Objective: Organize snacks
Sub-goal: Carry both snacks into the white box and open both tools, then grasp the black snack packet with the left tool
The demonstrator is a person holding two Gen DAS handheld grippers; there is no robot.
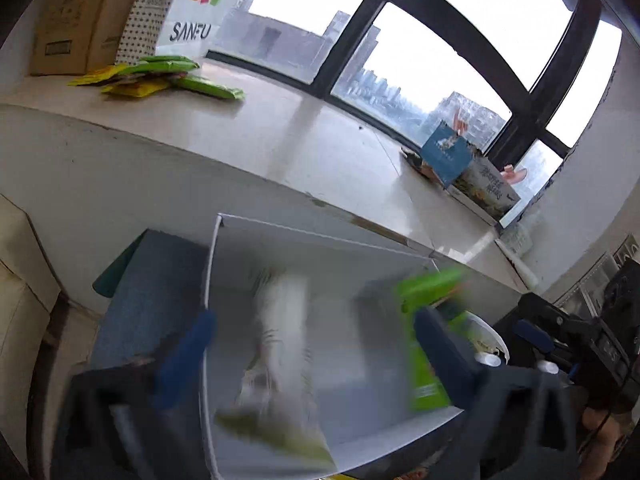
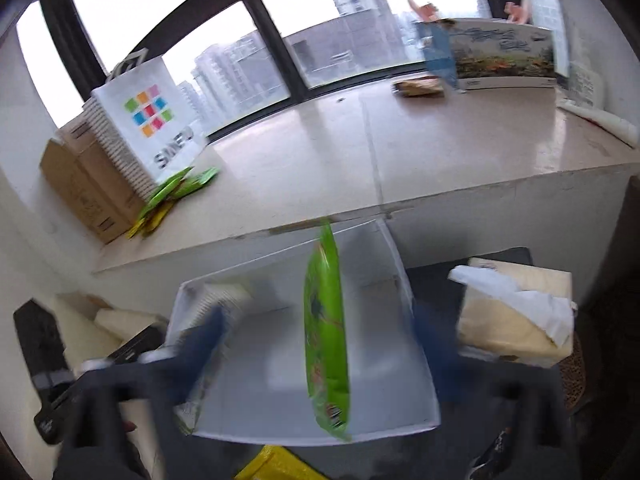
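Note:
A white open box (image 1: 320, 240) (image 2: 404, 280) stands below the sill's edge. My left gripper (image 1: 312, 344) is open above it; a blurred white and green snack pack (image 1: 280, 360) is in the gap between its fingers, apart from both. My right gripper (image 2: 320, 344) is open too; a green snack pack (image 2: 326, 332) stands on edge between its fingers, over the box, touching neither. That green pack also shows at the box's right side in the left wrist view (image 1: 428, 340). A pile of green and yellow snack packs (image 1: 156, 76) (image 2: 172, 196) lies on the sill.
A wide stone sill (image 1: 320, 152) (image 2: 400, 152) runs under the window. Cardboard boxes (image 2: 88, 196) and a white SANFU bag (image 2: 148, 120) stand at its left end, printed boxes (image 2: 500, 52) at its right. A tissue pack (image 2: 516, 312) sits right of the white box.

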